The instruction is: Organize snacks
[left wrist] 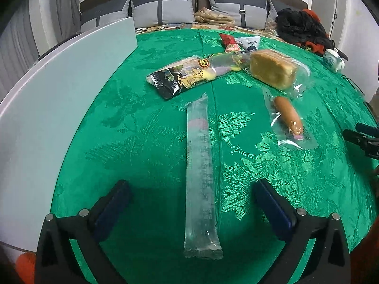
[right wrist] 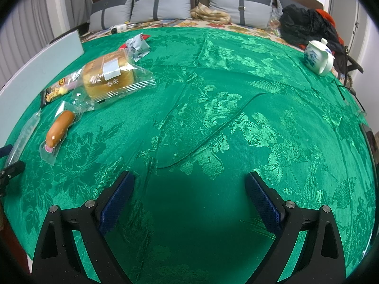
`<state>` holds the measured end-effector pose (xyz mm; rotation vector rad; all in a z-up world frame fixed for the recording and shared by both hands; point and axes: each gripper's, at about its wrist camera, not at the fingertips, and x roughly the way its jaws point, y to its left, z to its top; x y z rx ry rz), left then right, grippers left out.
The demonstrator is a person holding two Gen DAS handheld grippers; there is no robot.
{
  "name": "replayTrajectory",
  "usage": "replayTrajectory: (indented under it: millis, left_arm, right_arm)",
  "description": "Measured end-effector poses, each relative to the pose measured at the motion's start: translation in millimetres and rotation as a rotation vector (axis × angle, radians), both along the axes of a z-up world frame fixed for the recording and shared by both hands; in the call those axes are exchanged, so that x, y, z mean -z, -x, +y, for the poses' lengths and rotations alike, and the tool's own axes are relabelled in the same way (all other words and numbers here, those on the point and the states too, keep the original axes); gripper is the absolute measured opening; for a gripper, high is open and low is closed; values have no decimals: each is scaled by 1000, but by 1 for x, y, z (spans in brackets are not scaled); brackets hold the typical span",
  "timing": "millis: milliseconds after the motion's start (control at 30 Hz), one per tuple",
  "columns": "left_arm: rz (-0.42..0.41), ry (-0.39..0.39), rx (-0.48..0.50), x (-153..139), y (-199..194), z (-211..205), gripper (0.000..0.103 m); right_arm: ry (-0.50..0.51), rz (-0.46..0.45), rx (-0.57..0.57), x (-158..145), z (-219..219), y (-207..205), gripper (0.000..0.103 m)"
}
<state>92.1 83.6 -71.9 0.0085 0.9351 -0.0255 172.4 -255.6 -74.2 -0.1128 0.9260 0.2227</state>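
We judge sorting barely begun: snacks lie scattered. Our left gripper [left wrist: 191,198] straddles the clear tube [left wrist: 200,179], unclenched. Right gripper [right wrist: 189,189] gapes, holding nothing.

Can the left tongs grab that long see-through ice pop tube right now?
Probably yes. The left tongs are open, one finger on each side of the clear tube, which lies flat on the green cloth with nothing over it. They likely only need to lower and close.
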Motion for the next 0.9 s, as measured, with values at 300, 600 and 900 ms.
replayTrajectory:
  millis: [300,600,900]
  left_arm:
    - [-15,1,-10,0,2,-1,103]
    - [-29,1,-4,1,4,-1,103]
    - [-33,3,8,1,5,-1,103]
  right_arm:
    - [23,136,29,-6,4,-17,97]
    - [-241,384,-76,-25,122,-36,93]
    - [65,258,-168,-18,175,-33,47]
